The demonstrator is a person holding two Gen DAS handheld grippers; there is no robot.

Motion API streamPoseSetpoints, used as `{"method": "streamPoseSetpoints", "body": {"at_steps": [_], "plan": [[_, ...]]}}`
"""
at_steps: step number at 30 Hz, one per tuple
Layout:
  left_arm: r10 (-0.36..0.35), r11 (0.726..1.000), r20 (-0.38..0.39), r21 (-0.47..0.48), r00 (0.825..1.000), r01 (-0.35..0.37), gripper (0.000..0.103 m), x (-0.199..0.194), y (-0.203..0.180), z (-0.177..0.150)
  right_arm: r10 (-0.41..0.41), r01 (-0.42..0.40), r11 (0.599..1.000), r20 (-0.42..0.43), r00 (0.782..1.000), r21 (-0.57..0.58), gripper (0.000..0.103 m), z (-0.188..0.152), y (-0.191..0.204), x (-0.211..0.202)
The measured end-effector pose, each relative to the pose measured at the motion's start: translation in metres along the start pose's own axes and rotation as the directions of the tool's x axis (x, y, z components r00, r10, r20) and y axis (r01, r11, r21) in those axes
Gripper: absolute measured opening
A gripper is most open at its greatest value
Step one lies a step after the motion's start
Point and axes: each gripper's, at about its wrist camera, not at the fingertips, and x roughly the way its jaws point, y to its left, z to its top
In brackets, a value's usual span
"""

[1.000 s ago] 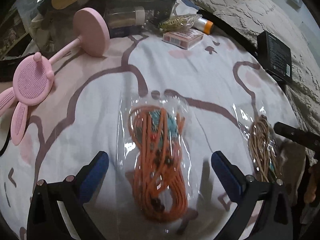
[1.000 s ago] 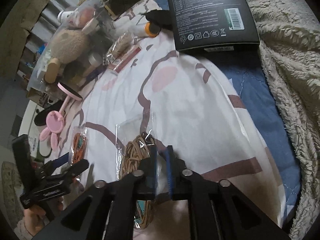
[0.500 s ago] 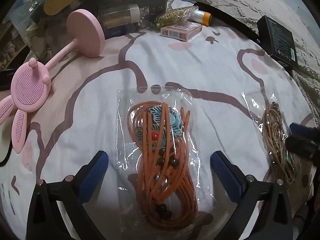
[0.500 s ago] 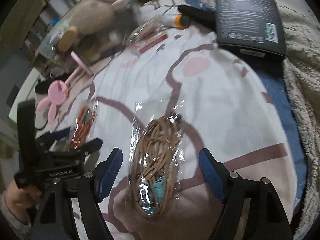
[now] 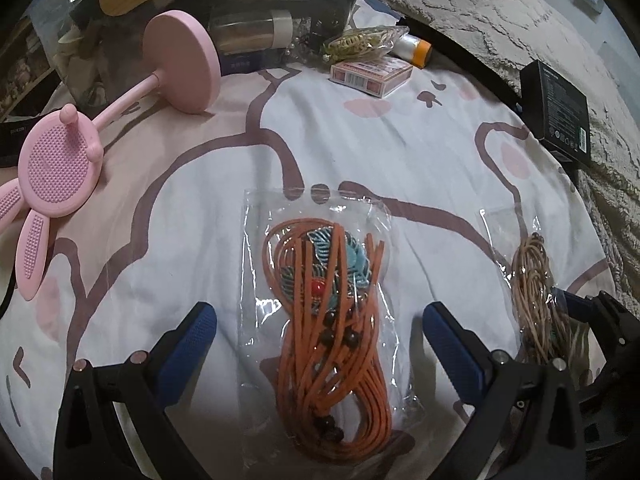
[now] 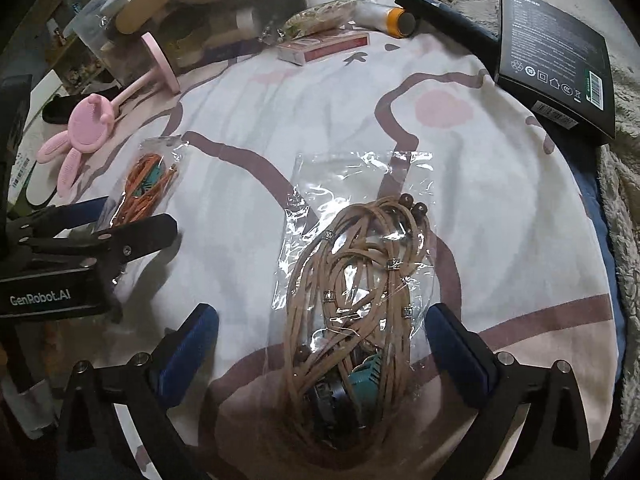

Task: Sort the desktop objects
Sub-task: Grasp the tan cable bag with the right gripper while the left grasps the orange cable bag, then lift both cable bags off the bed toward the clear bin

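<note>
Right gripper [image 6: 322, 338]: clamped together one second ago, now opening wide, clear bag of tan cord [image 6: 352, 296] lying free between pads at lower centre. Left gripper [image 5: 318, 340]: fingers apart, astride clear bag of orange cord [image 5: 328, 320], teal pendant inside, not touching.

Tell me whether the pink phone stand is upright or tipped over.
Tipped over. The pink phone stand lies on the printed cloth, its round base on edge and its bunny-shaped holder flat.
</note>
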Motion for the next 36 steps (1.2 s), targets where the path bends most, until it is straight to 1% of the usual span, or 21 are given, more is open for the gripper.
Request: {"method": "streamPoseSetpoints", "body": {"at_steps": [3,7,8,11,14,17,20,22,23,25,26,29,30,32,33,34,36], "plan": [[-0.003,1.0,-0.019,0.012,1.0,0.003,0.103,0.0,-0.001,-0.002,-0.009,0.009,1.0,-0.011,1.0,-0.005,0.103,0.0,0.0,0.002],[0.012,0.999,-0.026,0.042,1.0,-0.011,0.102,0.0,-0.003,-0.005,-0.034,0.033,0.999,-0.019,0.999,-0.012,0.103,-0.002,0.002,0.005],[0.018,0.999,-0.024,0.043,1.0,-0.017,0.098,-0.001,-0.003,-0.005,-0.036,0.036,0.999,-0.018,0.999,-0.01,0.103,-0.002,0.003,0.005],[0.025,0.999,-0.016,0.036,1.0,-0.024,0.093,-0.002,-0.001,-0.005,-0.033,0.033,0.999,-0.015,0.999,-0.006,0.103,-0.003,0.002,0.005],[0.031,0.999,-0.007,0.034,1.0,-0.03,0.089,-0.002,0.0,-0.005,-0.024,0.024,1.0,-0.006,1.0,0.002,0.103,-0.005,0.002,0.003],[0.038,0.998,-0.002,0.047,0.999,-0.038,0.087,-0.002,-0.002,-0.005,-0.031,0.031,1.0,0.001,1.0,0.0,0.103,-0.005,0.003,0.003],[0.036,0.998,0.0,0.058,0.999,-0.036,0.083,-0.003,-0.003,-0.006,-0.037,0.037,0.999,0.016,0.999,0.009,0.094,-0.004,0.001,0.001],[0.037,0.997,0.001,0.062,0.999,-0.037,0.081,-0.003,-0.004,-0.006,-0.041,0.041,0.999,0.026,0.999,0.017,0.083,-0.003,-0.001,-0.001],[0.037,0.997,0.001,0.062,0.999,-0.037,0.08,-0.003,-0.004,-0.006,-0.044,0.043,0.999,0.032,0.999,0.02,0.081,-0.003,-0.001,-0.003],[0.034,0.997,0.002,0.064,0.999,-0.034,0.077,-0.003,-0.005,-0.006,-0.051,0.05,0.999,0.042,0.998,0.02,0.069,-0.003,-0.002,-0.005],[0.033,0.997,0.003,0.066,0.999,-0.033,0.075,-0.003,-0.005,-0.007,-0.054,0.053,0.998,0.045,0.998,0.018,0.068,-0.003,-0.001,-0.005],[0.027,0.998,0.008,0.063,1.0,-0.027,0.07,-0.005,-0.005,-0.006,-0.058,0.058,0.998,0.053,0.997,0.003,0.062,-0.003,0.001,-0.007],[0.024,0.998,0.01,0.057,1.0,-0.024,0.068,-0.006,-0.004,-0.006,-0.058,0.058,0.998,0.055,0.997,0.0,0.056,-0.003,0.001,-0.007],[0.016,0.999,0.016,0.046,1.0,-0.017,0.062,-0.007,-0.002,-0.005,-0.056,0.056,0.998,0.062,0.997,-0.004,0.053,-0.002,0.001,-0.008],[0.013,0.999,0.019,0.042,1.0,-0.014,0.06,-0.007,-0.001,-0.005,-0.052,0.052,0.999,0.064,0.997,-0.002,0.051,-0.002,0.0,-0.009],[0.01,0.999,0.022,0.039,1.0,-0.011,0.057,-0.008,-0.001,-0.004,-0.047,0.047,0.999,0.066,0.997,0.001,0.048,-0.002,-0.001,-0.009],[0.002,1.0,0.032,0.029,0.999,-0.003,0.049,-0.011,0.001,-0.003,-0.03,0.028,0.999,0.073,0.997,0.019,0.044,-0.001,-0.004,-0.009]]}}
